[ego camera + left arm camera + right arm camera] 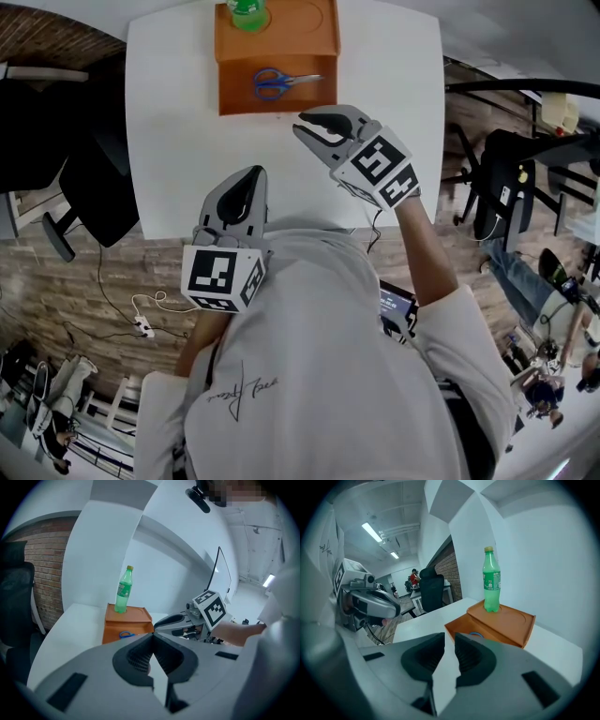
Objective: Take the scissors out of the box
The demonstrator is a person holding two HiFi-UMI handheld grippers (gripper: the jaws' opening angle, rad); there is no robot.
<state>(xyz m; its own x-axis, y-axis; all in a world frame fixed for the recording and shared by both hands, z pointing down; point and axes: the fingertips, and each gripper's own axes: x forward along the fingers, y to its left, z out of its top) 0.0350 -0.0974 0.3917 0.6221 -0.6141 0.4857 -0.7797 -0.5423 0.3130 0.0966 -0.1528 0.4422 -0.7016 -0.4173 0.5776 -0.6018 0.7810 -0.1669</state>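
Blue scissors point(284, 82) show whole only in head view

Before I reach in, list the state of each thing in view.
Scissors: closed, lying flat in the box.
Orange box: front compartment uncovered.
Green bottle: upright, capped, standing on the box.
Left tool: shut, empty.
Right tool: open, nothing between its jaws.

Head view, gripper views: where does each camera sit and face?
Head view: on the person's head, facing steeply down at the orange rectangular box; left gripper, right gripper, white shirt show.
Left gripper view: on that gripper, facing the box; shut jaws show.
Right gripper view: likewise; parted jaws show.
Shared: green plastic bottle, box.
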